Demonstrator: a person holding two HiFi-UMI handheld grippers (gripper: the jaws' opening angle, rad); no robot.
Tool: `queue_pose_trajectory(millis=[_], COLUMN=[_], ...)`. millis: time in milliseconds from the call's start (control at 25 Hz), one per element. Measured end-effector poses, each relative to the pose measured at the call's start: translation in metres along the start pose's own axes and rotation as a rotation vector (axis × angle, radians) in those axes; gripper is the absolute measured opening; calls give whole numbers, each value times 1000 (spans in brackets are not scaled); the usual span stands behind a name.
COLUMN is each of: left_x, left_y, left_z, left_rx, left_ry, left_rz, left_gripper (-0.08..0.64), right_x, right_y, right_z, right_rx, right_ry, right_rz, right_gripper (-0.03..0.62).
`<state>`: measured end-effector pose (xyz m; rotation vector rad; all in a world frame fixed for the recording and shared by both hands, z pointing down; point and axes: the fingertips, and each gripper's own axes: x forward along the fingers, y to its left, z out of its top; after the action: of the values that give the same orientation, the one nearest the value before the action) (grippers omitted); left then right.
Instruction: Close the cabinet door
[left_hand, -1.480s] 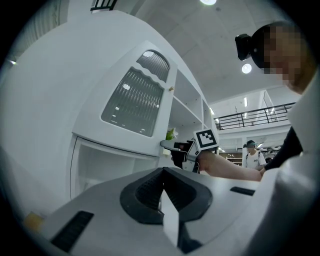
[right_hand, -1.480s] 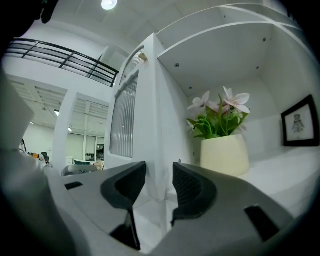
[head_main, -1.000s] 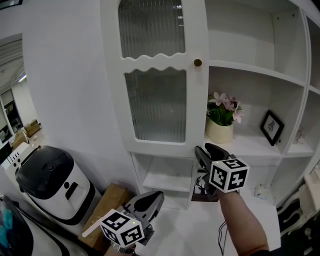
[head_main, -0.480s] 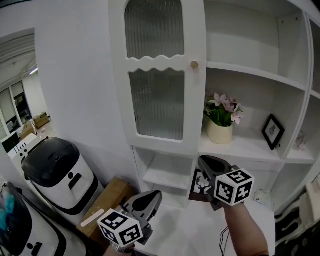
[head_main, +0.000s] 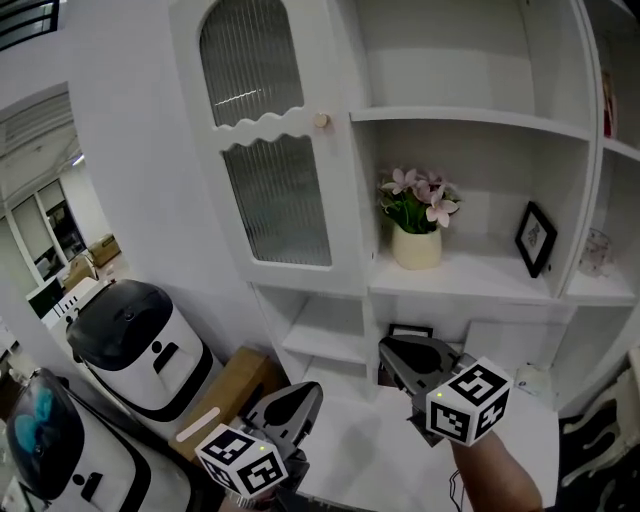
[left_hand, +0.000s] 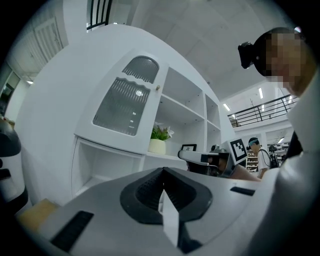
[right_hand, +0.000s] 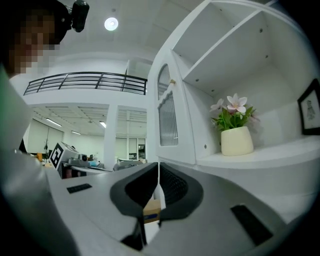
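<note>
The white cabinet door (head_main: 270, 150) has ribbed glass panels and a small round knob (head_main: 322, 121). It covers the cabinet's upper left compartment and seems to lie flat against the front. In the right gripper view the door (right_hand: 167, 112) shows edge-on, with its knob (right_hand: 172, 81) at the rim. My right gripper (head_main: 392, 348) hangs below the flower shelf, apart from the door. Its jaws have just been closing with nothing between them, and they are shut (right_hand: 158, 167). My left gripper (head_main: 308, 392), low and left of the right one, is also shut and empty (left_hand: 162, 172).
A cream pot of pink flowers (head_main: 416, 245) and a black picture frame (head_main: 534, 238) stand on the open shelf to the door's right. An open lower shelf (head_main: 320, 340) sits under the door. A white and black appliance (head_main: 140, 340) and a cardboard box (head_main: 230, 385) stand at left.
The right gripper drew back and down from the door's lower edge and its jaws closed. The left gripper shifted a little. The view swung, so the cabinet now sits further left.
</note>
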<state>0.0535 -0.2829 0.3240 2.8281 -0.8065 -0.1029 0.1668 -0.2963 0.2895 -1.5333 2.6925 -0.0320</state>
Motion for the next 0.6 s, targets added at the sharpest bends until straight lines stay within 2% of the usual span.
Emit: queue_pose_trajectory(millis=[320,600], left_x=[-21,-45], left_y=[-44,-59], left_z=[-20,-29], left_rx=[-10,-15], left_ry=[7,8], left_rz=[88,122], left_gripper=[5,5], right_x=[-46,-68], right_y=[24,45], right_z=[-6,-13], right_rx=[27,59], right_ry=[-1,-4], right_rz=[112,143], right_gripper=[9,8])
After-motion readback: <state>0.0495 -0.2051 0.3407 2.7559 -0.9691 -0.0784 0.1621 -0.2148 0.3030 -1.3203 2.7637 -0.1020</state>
